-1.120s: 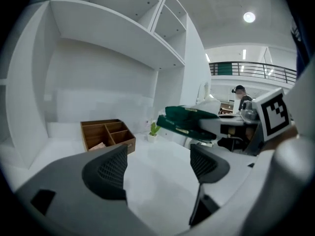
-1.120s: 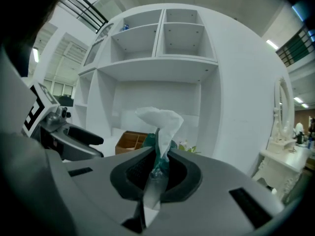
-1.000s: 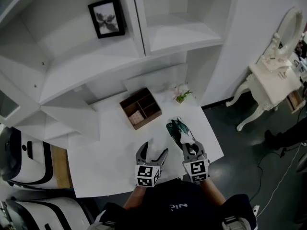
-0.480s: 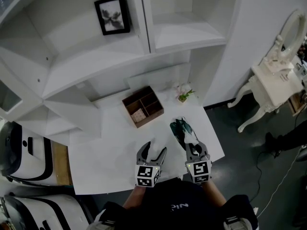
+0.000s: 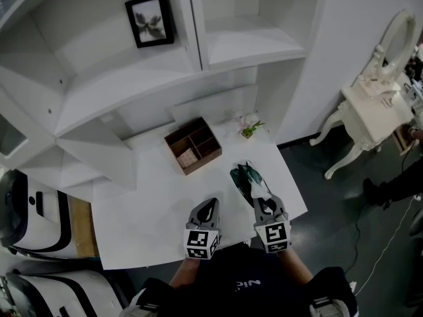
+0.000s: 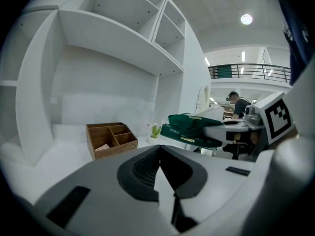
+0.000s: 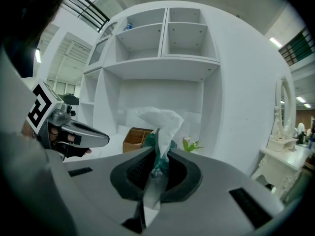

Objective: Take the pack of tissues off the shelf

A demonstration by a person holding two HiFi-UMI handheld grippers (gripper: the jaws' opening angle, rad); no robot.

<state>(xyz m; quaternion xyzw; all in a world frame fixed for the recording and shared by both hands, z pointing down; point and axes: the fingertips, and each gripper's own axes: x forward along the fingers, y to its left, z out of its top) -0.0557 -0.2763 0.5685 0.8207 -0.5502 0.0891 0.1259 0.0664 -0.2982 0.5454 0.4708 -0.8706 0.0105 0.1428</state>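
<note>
The dark green pack of tissues [image 5: 246,178] hangs over the right part of the white table [image 5: 149,207], off the shelf. My right gripper [image 5: 260,198] is shut on its near end. In the right gripper view the pack's wrapper and a white tissue [image 7: 160,124] stick up from between the pressed jaws of the right gripper [image 7: 157,162]. The left gripper view shows the pack [image 6: 191,130] held level to its right. My left gripper [image 5: 205,208] hovers over the table's front edge, to the left of the pack; its jaws are closing tight together with nothing between them [image 6: 160,155].
A brown wooden organizer box [image 5: 193,145] sits at the back of the table, with a small potted plant [image 5: 250,129] to its right. White shelves above hold a framed picture [image 5: 150,21]. A cream dressing table [image 5: 377,111] stands on the dark floor to the right.
The left gripper's jaws, wide apart before, have come together on nothing. The right gripper keeps its hold on the pack and has barely moved.
</note>
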